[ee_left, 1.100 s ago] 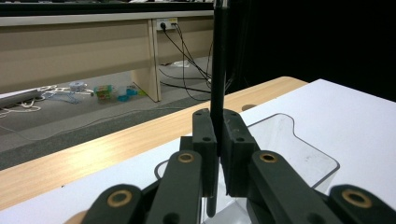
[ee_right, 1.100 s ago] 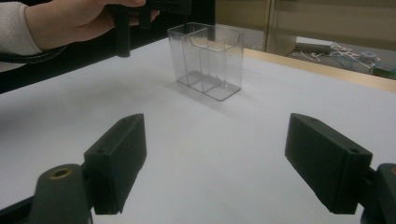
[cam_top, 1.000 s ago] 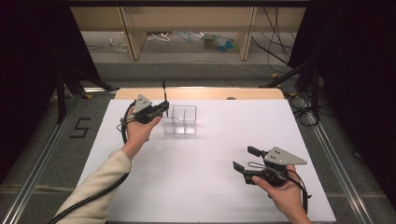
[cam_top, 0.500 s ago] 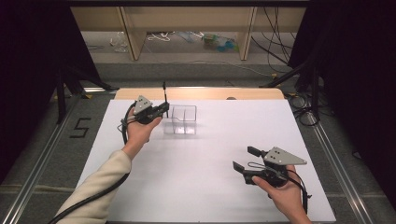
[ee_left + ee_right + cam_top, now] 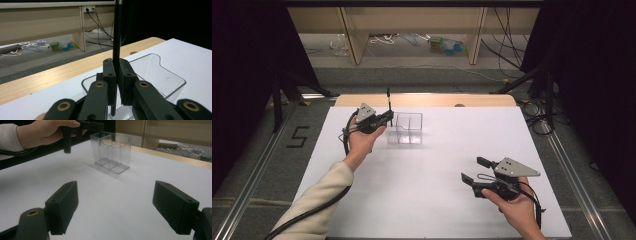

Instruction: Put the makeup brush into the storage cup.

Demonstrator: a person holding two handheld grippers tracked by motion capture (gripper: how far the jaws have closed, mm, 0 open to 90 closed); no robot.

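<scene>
My left gripper [image 5: 385, 118] is shut on a thin black pen [image 5: 388, 99] that stands upright between its jaws. It hovers just left of a clear plastic two-compartment box [image 5: 409, 129] at the back of the white table. In the left gripper view the pen [image 5: 117, 37] rises straight from the closed left gripper [image 5: 116, 72], and the clear box [image 5: 162, 77] sits right beneath and beyond it. My right gripper [image 5: 474, 170] is open and holds nothing, low over the table's front right. In the right gripper view, the right gripper [image 5: 117, 207] faces the clear box [image 5: 112, 151] from a distance.
A white sheet [image 5: 427, 200] covers the table, with a wooden strip [image 5: 437, 100] along its far edge. Beyond lie the floor, wooden shelf legs [image 5: 354, 40] and cables [image 5: 532, 107] at the right. Black curtains close both sides.
</scene>
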